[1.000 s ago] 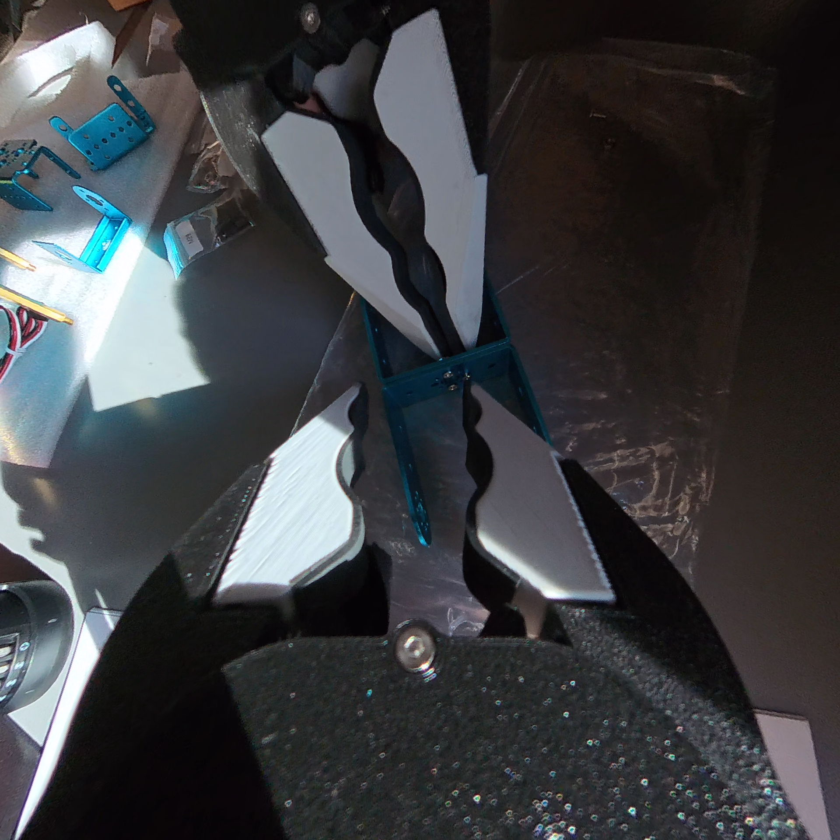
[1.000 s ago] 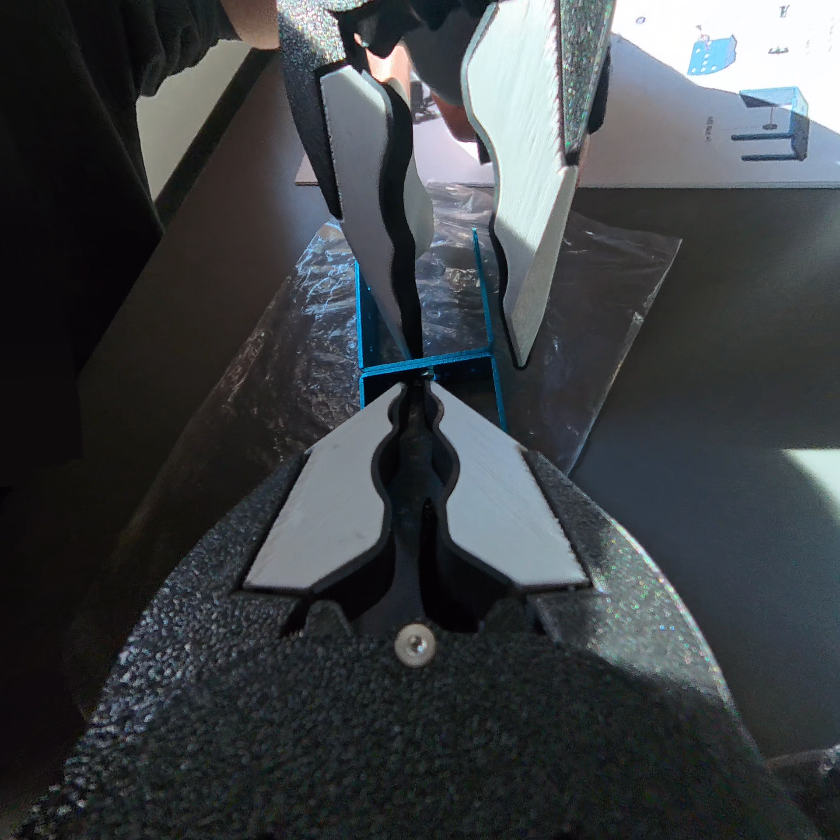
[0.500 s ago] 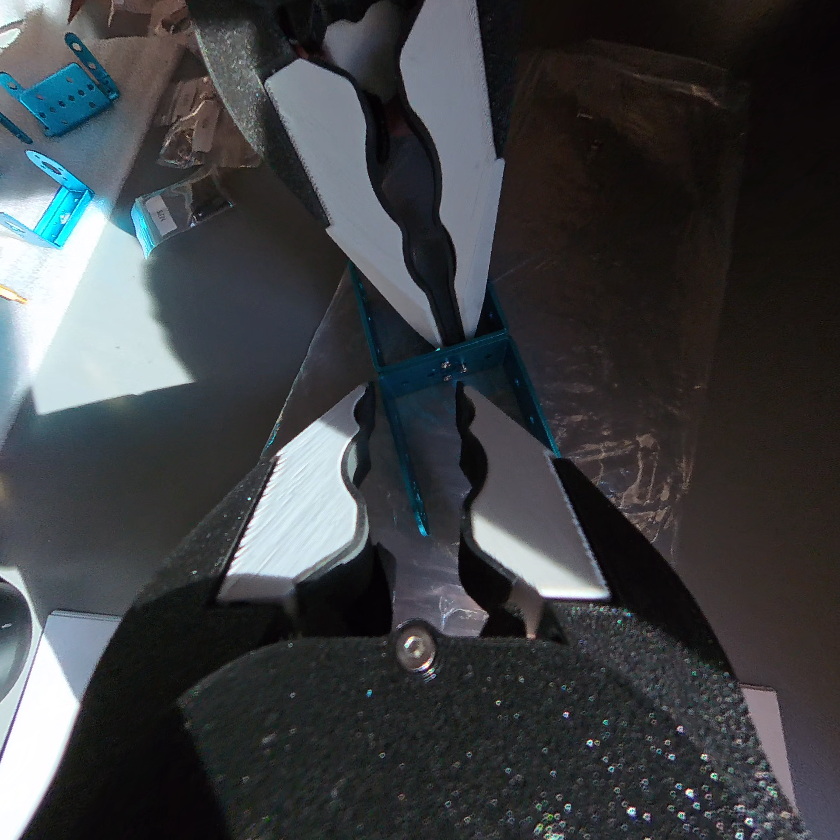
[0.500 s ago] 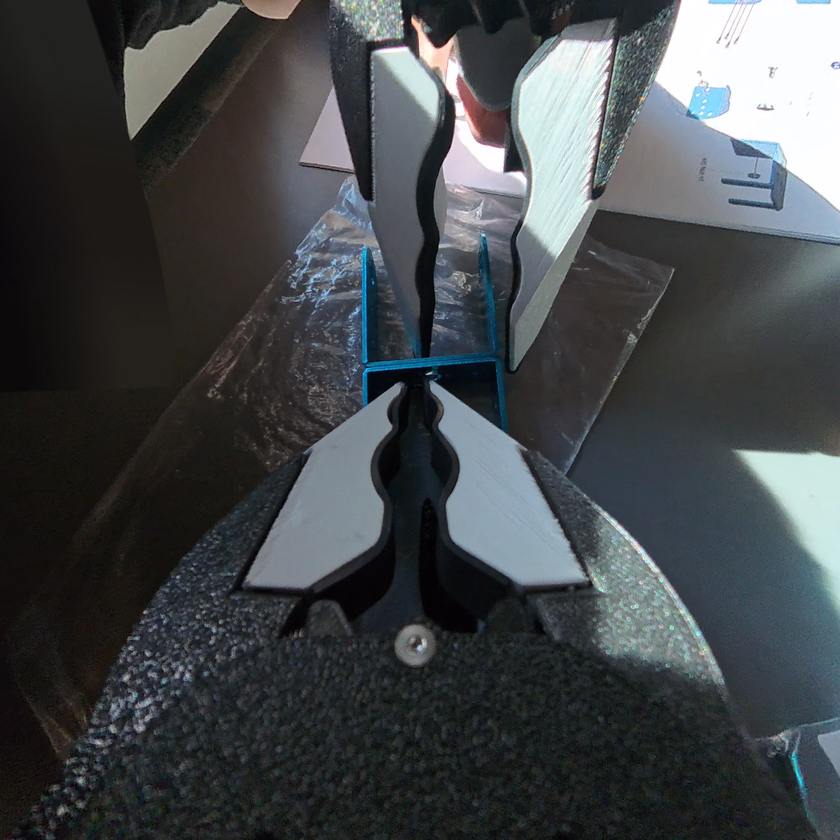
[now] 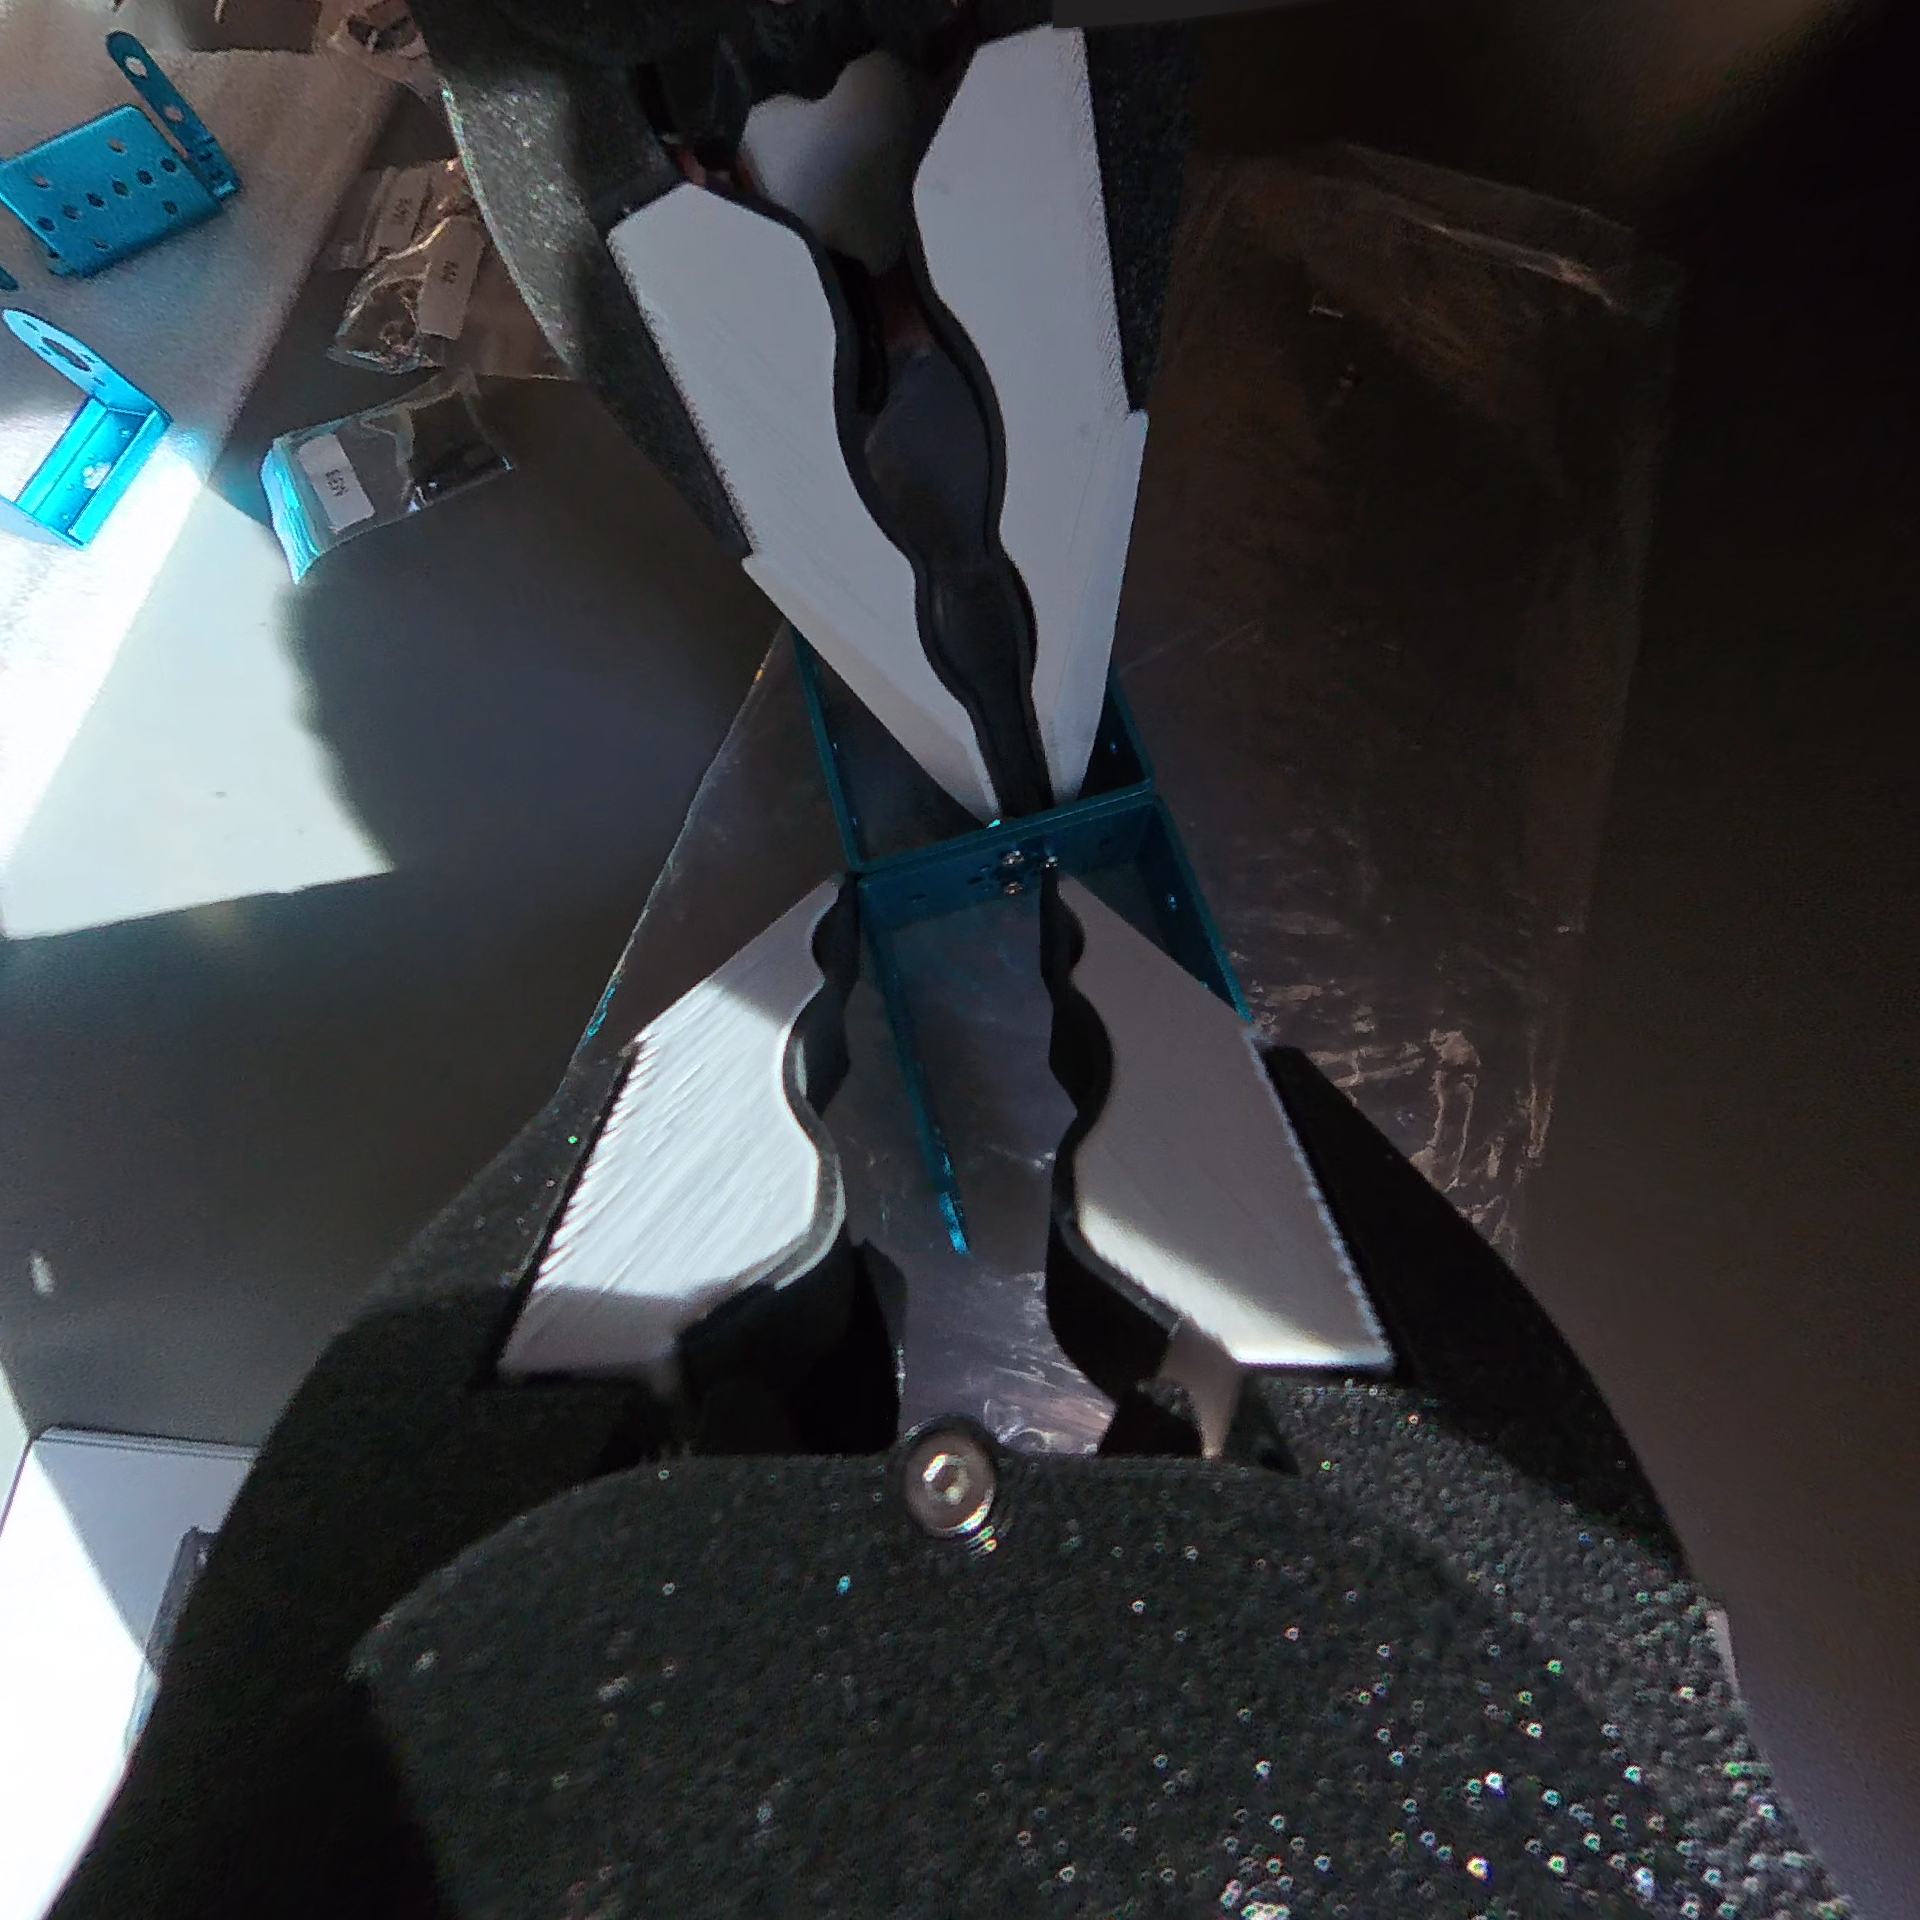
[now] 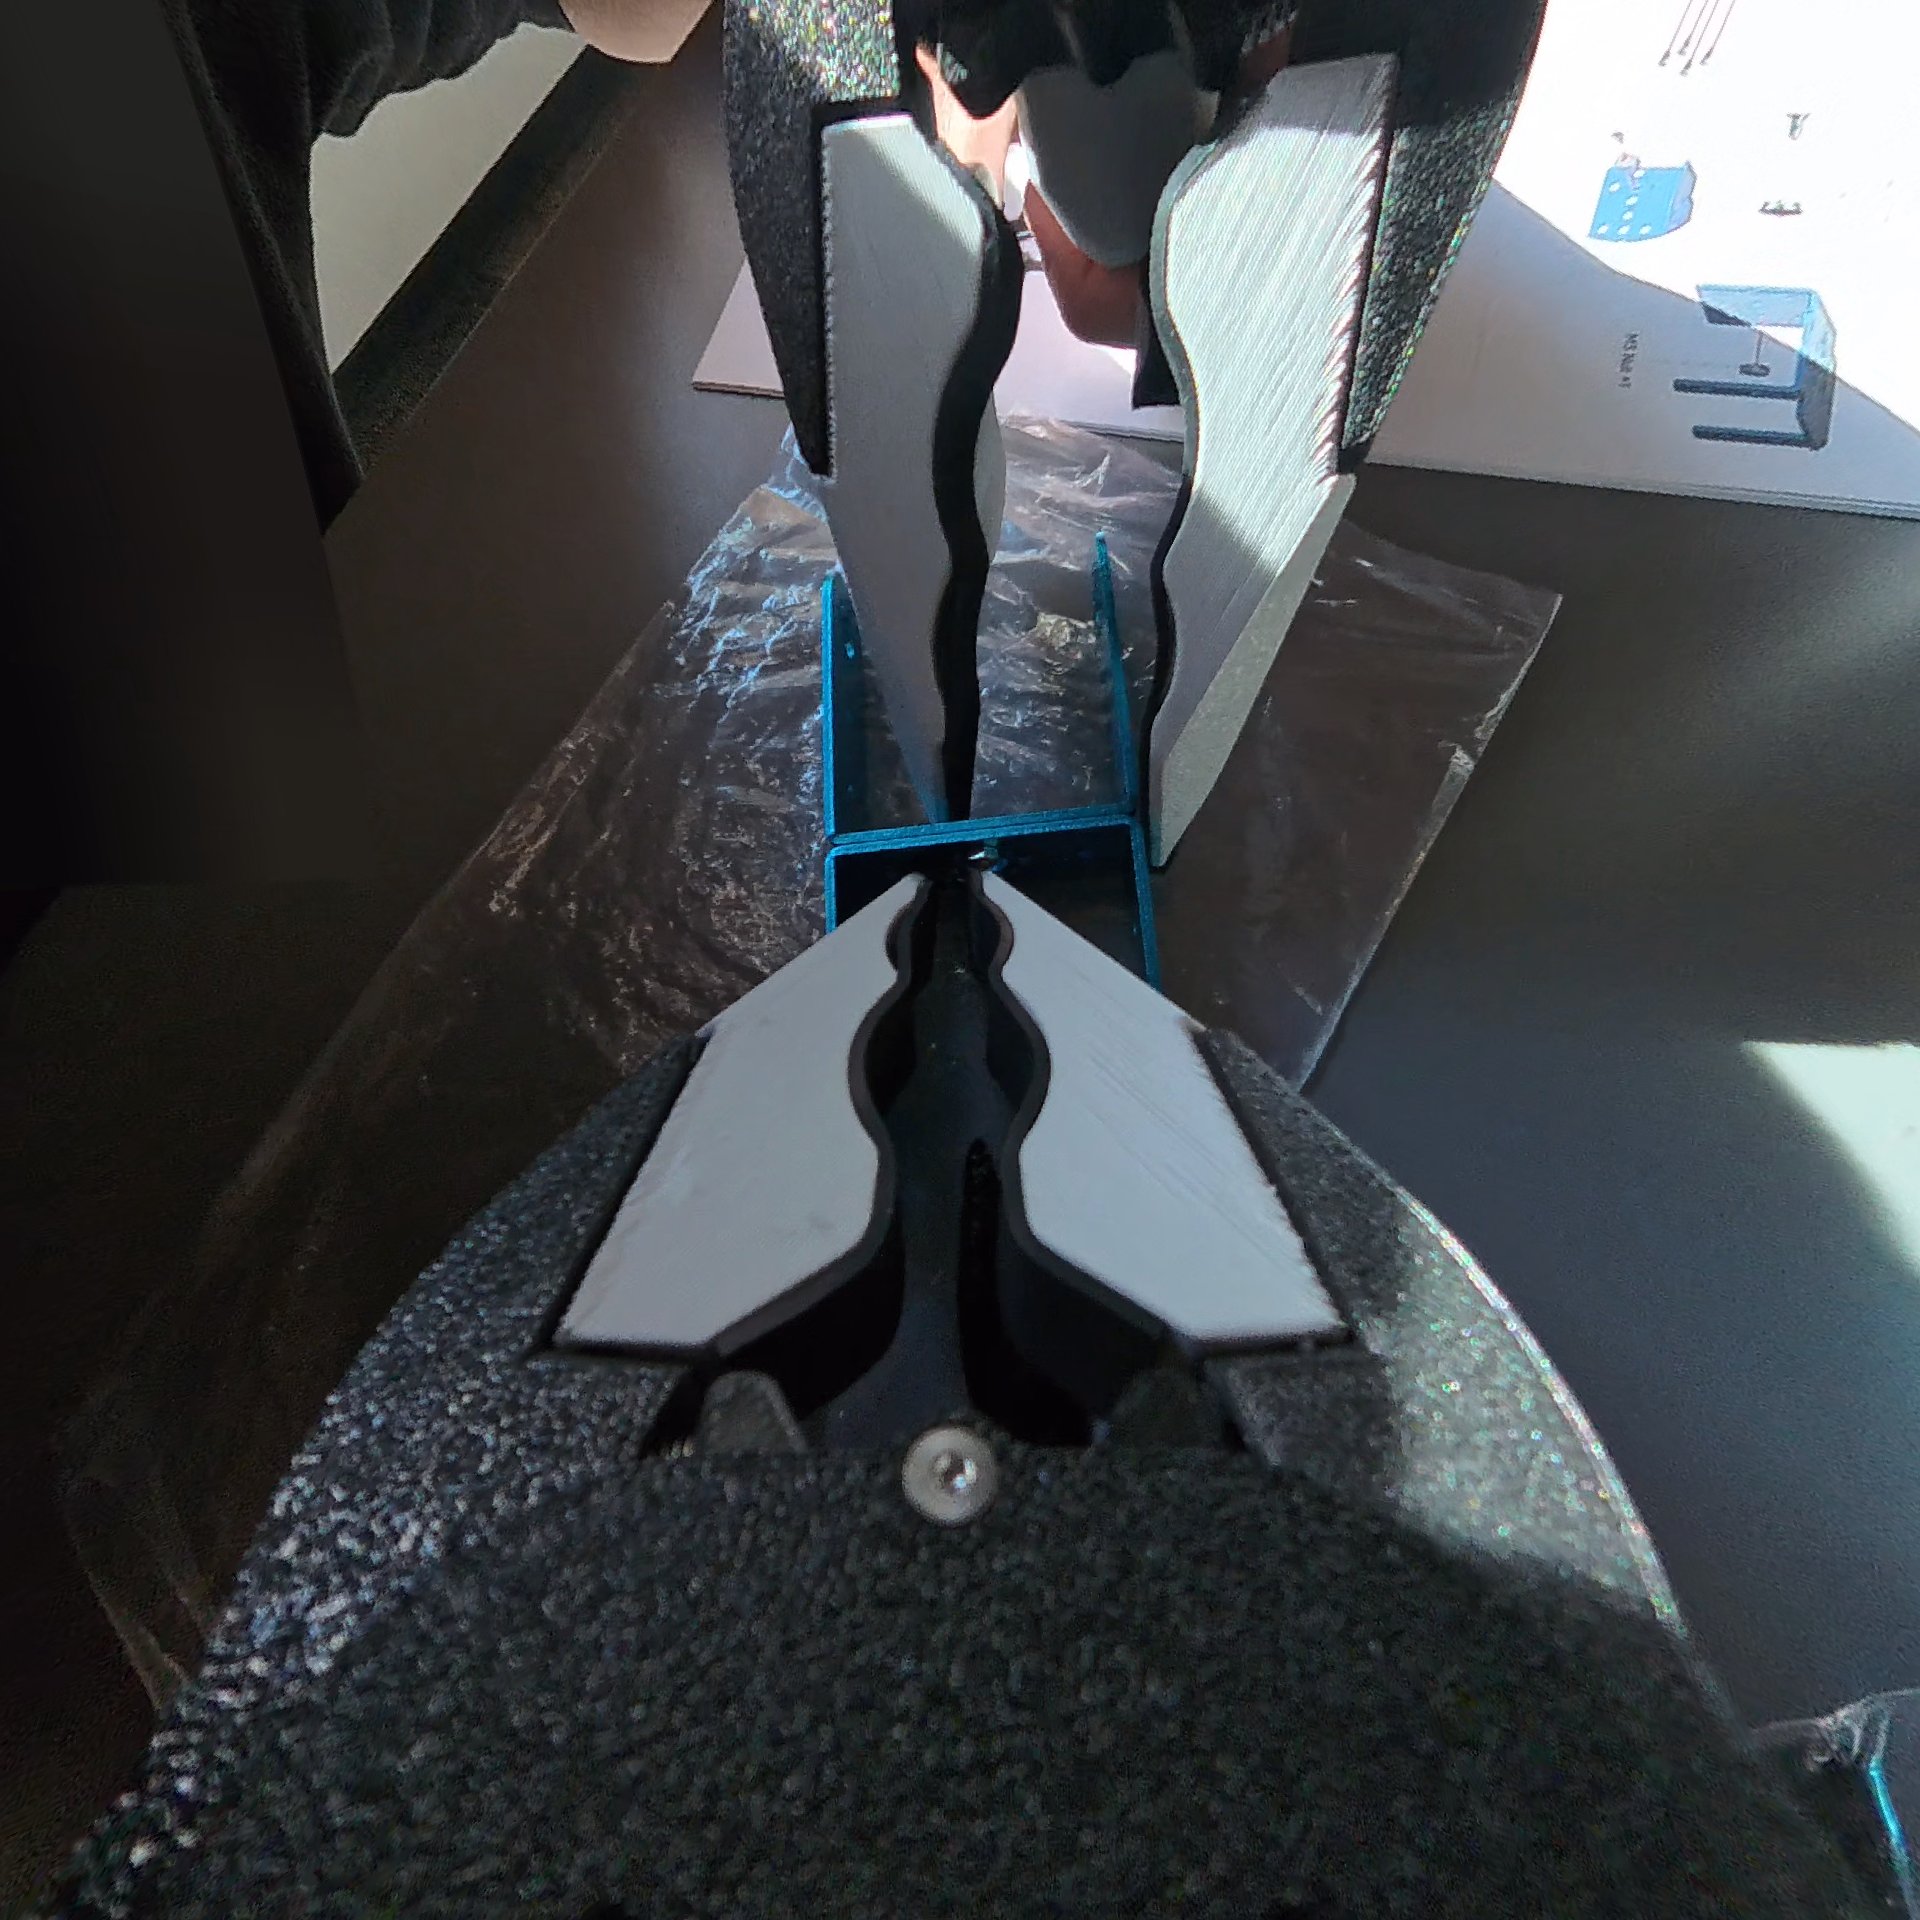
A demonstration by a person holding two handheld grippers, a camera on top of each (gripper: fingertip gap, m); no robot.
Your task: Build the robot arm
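right claw (image 6: 961,883) closed, pinching screw (image 6: 977,854) on blue bracket (image 6: 987,831) | left claw (image 5: 951,914) open, straddling bracket wall | risk: screw slips, bracket skids on plastic sheet (image 6: 623,831)

Hard sunlight cuts across a dark tabletop (image 5: 436,727), throwing a bright patch (image 6: 1829,1122) on its right side and washing out a white sheet (image 6: 1558,416) at the far edge, with what may be a pale wall (image 6: 416,208) beyond.
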